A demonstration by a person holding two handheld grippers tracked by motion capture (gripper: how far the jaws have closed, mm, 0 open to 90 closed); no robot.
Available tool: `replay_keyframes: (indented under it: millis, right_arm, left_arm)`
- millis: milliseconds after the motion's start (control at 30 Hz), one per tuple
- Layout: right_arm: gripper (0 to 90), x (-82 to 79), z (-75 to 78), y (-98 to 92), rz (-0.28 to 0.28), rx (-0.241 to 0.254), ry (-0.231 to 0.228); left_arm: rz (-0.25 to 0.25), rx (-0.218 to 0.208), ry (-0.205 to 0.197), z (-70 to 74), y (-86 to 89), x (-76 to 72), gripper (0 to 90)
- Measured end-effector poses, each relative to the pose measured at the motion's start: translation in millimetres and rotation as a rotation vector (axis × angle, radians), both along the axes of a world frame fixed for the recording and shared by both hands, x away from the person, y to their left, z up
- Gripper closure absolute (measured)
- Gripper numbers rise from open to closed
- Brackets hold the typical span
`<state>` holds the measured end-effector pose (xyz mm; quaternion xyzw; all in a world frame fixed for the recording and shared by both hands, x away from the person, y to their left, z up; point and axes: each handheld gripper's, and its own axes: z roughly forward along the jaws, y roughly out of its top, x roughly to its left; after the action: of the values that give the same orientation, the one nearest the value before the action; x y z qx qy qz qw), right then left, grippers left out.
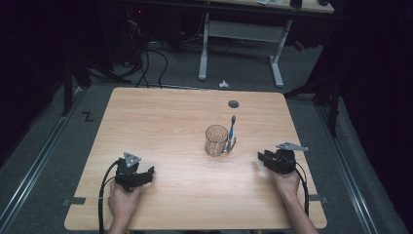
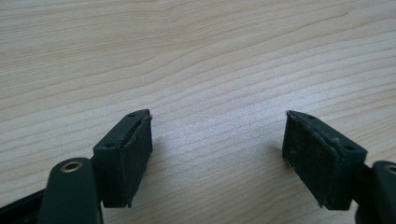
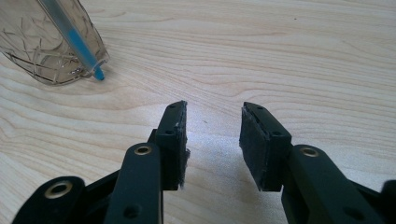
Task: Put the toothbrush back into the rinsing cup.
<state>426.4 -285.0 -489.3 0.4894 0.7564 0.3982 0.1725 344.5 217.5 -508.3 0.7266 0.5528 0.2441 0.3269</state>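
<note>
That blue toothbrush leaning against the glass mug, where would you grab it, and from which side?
Probably by the upper blue handle of the toothbrush, just below the head, where it rises above the mug. It stands nearly upright at the mug's handle side, foot on the table. The right gripper is nearer, jaws open and empty, so coming level from the right looks safest.

This looks like a dark lab room: past the wooden table (image 1: 160, 122) there are black cables (image 1: 146, 63), a white desk frame (image 1: 241, 46) and grey carpet (image 1: 53, 141).
</note>
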Motion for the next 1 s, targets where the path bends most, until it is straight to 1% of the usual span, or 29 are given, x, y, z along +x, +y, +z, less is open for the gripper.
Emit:
replay_keyframes:
  millis: [167, 333, 500, 567, 633, 733, 833, 867, 1000]
  right_arm:
    - [60.9, 1.0, -3.9, 3.5, 0.000, -0.031, 0.003]
    - [60.3, 2.2, -6.6, 5.3, -0.009, -0.044, 0.002]
    - [59.4, 3.2, -10.2, 8.1, -0.007, -0.069, 0.003]
    - [58.7, 3.6, -11.5, 9.2, -0.006, -0.071, 0.011]
    - [58.4, 3.7, -11.5, 10.2, -0.006, -0.075, 0.009]
    - [56.1, 3.8, -11.6, 10.5, -0.002, -0.078, 0.008]
    - [51.2, 3.6, -11.7, 11.5, 0.010, -0.085, 0.007]
    - [50.2, 2.8, -11.6, 12.8, 0.010, -0.094, 0.007]
    - [46.3, 0.0, -12.0, 20.6, 0.020, -0.166, -0.020]
  left_arm:
    - [0.000, 0.000, 0.000, 0.0, 0.0, 0.0, 24.8]
    - [0.000, 0.000, 0.000, 0.0, 0.0, 0.0, 24.8]
    - [0.000, 0.000, 0.000, 0.0, 0.0, 0.0, 24.8]
    - [0.000, 0.000, 0.000, 0.0, 0.0, 0.0, 24.8]
    - [0.000, 0.000, 0.000, 0.0, 0.0, 0.0, 24.8]
    - [0.000, 0.000, 0.000, 0.0, 0.0, 0.0, 24.8]
    - [0.000, 0.000, 0.000, 0.0, -0.1, -0.1, 24.8]
    - [0.000, 0.000, 0.000, 0.0, -0.1, -0.1, 24.8]
    - [-0.001, -0.001, 0.000, -0.1, -0.1, -0.2, 24.8]
